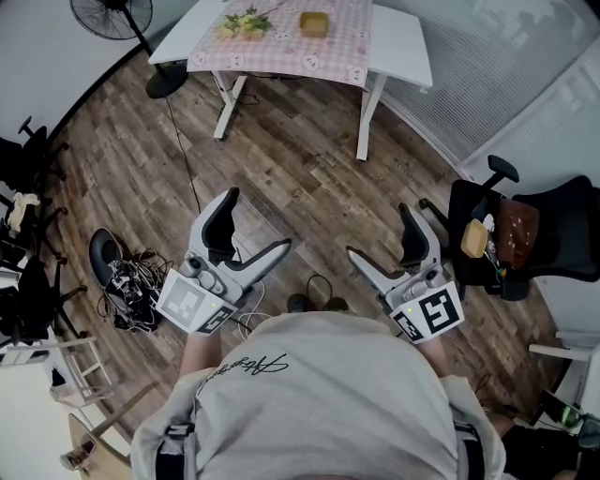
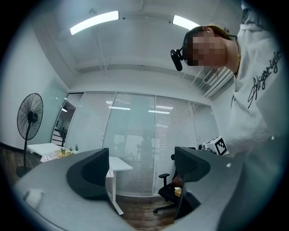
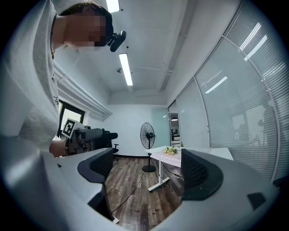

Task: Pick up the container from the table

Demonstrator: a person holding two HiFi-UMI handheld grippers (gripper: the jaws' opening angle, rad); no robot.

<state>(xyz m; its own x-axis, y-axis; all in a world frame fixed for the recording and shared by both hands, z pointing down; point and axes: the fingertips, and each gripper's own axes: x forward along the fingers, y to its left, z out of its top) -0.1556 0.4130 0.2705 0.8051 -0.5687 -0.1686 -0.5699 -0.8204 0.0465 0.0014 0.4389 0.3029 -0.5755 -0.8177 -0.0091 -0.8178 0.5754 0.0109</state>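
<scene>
Far across the brown wood-plank floor (image 1: 309, 159), the small yellow square container (image 1: 314, 23) sits on a pink checked cloth (image 1: 281, 52) that covers the white table (image 1: 403, 47). It is near a bunch of yellow flowers (image 1: 244, 22) and well apart from both grippers. The left gripper (image 1: 258, 223) has its jaws spread wide with nothing between them. The right gripper (image 1: 379, 231) is equally released and empty. Both are held in front of the person's grey shirt (image 1: 319, 394).

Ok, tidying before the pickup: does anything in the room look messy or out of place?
A tangled heap of cables lies loose on the wood floor at the person's left. On the table, the container and flowers show no spill.
</scene>
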